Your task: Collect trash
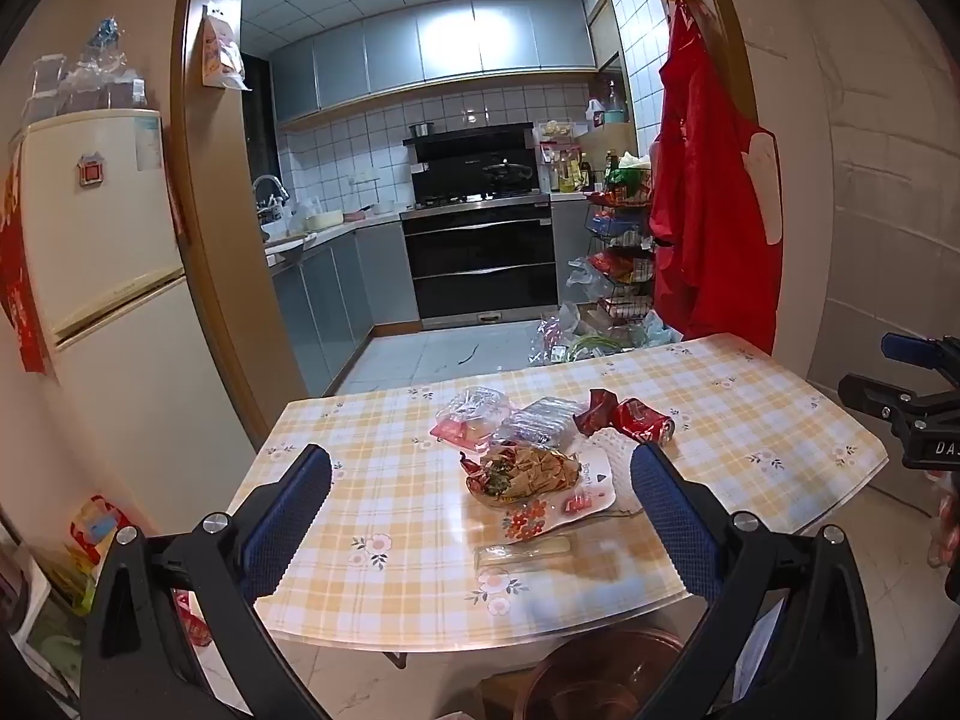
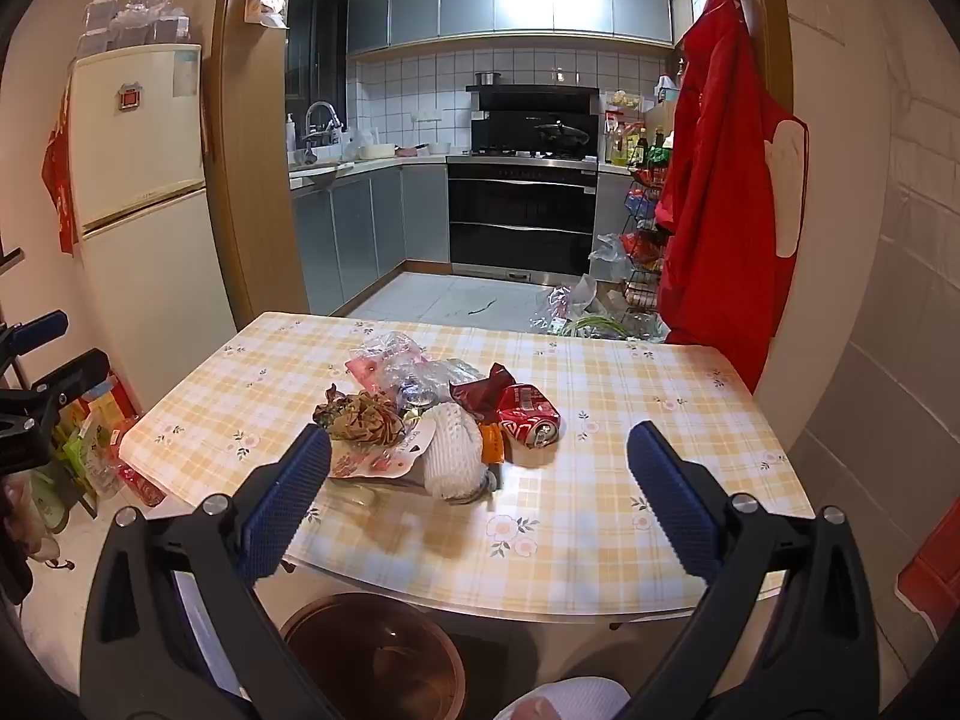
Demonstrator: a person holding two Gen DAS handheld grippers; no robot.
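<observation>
A pile of trash lies mid-table on the yellow checked cloth [image 1: 372, 468]: a crushed red can [image 1: 643, 420] [image 2: 531, 417], a dark red wrapper [image 1: 597, 409], a brown crumpled snack bag [image 1: 522, 474] [image 2: 363, 417], clear plastic bags [image 1: 474, 414] [image 2: 390, 360], a white foam net sleeve [image 2: 453, 450] and a flat flowered packet [image 1: 564, 504]. A brown round bin [image 2: 375, 657] [image 1: 600, 675] stands on the floor under the near table edge. My left gripper [image 1: 480, 510] is open and empty, short of the pile. My right gripper [image 2: 480, 486] is open and empty, near the foam sleeve.
A cream fridge [image 1: 102, 276] stands at the left wall. A red apron [image 1: 708, 204] hangs at the doorway on the right. Bags and a wire rack [image 1: 621, 252] crowd the kitchen floor beyond the table. Packets lie on the floor at left [image 2: 96, 444].
</observation>
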